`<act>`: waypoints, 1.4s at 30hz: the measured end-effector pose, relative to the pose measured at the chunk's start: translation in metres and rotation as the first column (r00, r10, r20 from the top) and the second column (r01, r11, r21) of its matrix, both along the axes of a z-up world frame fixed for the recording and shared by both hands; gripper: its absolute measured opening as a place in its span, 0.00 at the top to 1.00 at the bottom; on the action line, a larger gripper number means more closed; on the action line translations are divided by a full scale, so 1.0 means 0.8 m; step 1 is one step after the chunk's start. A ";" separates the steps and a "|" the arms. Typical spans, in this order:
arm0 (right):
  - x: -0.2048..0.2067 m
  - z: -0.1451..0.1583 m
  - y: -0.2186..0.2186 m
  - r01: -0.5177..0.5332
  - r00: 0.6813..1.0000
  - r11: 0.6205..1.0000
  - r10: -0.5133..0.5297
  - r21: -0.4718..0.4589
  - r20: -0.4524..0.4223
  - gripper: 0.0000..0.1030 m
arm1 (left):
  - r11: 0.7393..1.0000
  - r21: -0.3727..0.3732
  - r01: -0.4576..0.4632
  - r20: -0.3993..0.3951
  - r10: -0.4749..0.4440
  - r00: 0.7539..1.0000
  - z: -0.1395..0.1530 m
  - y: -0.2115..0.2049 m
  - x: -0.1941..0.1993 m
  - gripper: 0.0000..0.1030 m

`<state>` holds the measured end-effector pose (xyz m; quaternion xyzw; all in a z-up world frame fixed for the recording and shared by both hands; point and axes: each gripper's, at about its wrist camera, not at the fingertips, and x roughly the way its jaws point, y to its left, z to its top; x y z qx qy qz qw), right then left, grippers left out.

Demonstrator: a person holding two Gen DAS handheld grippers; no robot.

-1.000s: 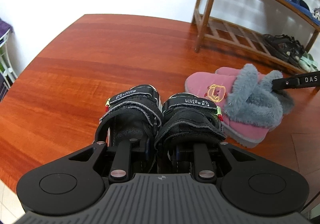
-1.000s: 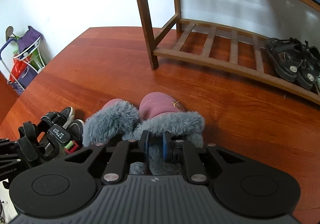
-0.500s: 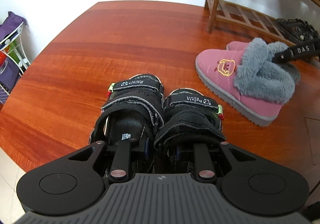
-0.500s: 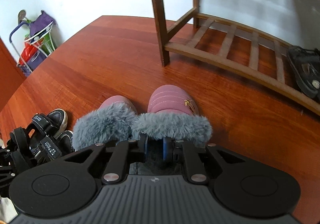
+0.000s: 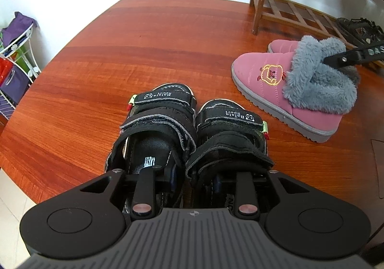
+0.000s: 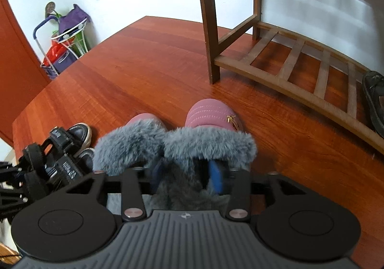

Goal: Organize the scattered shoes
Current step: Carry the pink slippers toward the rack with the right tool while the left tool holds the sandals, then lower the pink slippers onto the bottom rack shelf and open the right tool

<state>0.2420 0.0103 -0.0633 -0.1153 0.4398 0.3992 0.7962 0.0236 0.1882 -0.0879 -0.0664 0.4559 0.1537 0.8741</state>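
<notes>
Two pairs sit on the wooden floor [image 5: 168,36] in front of the shoe rack [image 6: 288,65]: black sandals [image 5: 192,130] at six o'clock in the left wrist view, pink fur-lined boots [image 5: 300,91] at two o'clock. The left gripper [image 5: 194,180] has its jaws opening, one finger inside each sandal heel with the two inner heel walls between them. The right gripper [image 6: 187,173] is opening too, its blue pads [image 6: 216,173] now apart in the grey fur cuffs, the joined cuff walls loose between them.

This looks like the release after setting both pairs down. Done well, each hand spreads fully, then draws straight back and up along its own line, so a finger does not snag a strap or fur and drag a shoe askew.

Both pairs have their long axes running toward twelve o'clock, toes away from each camera, roughly toward the rack and wall.
</notes>
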 end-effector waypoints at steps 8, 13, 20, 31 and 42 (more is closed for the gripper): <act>-0.012 0.002 0.018 -0.105 0.994 0.994 0.105 -0.042 -0.004 0.34 | 1.000 -0.001 -0.010 -0.014 0.010 1.000 0.000 -0.001 0.002 0.67; -0.004 -0.011 0.041 -0.142 0.990 0.985 0.141 -0.096 -0.011 0.34 | 1.000 -0.010 -0.025 -0.022 0.025 0.999 -0.001 0.000 0.001 0.65; 0.003 -0.037 0.061 -0.171 0.985 0.971 0.170 -0.167 -0.018 0.35 | 0.999 -0.013 -0.034 -0.025 0.034 0.999 -0.002 0.001 0.001 0.64; -0.004 -0.043 0.057 -0.083 0.995 0.983 0.090 -0.161 0.035 0.65 | 0.999 -0.028 -0.034 -0.023 0.034 0.999 -0.004 0.005 -0.001 0.61; 0.022 -0.011 0.008 0.151 0.987 0.985 -0.146 -0.087 0.062 0.65 | 0.999 -0.037 -0.006 -0.026 0.005 1.000 -0.004 0.010 0.000 0.59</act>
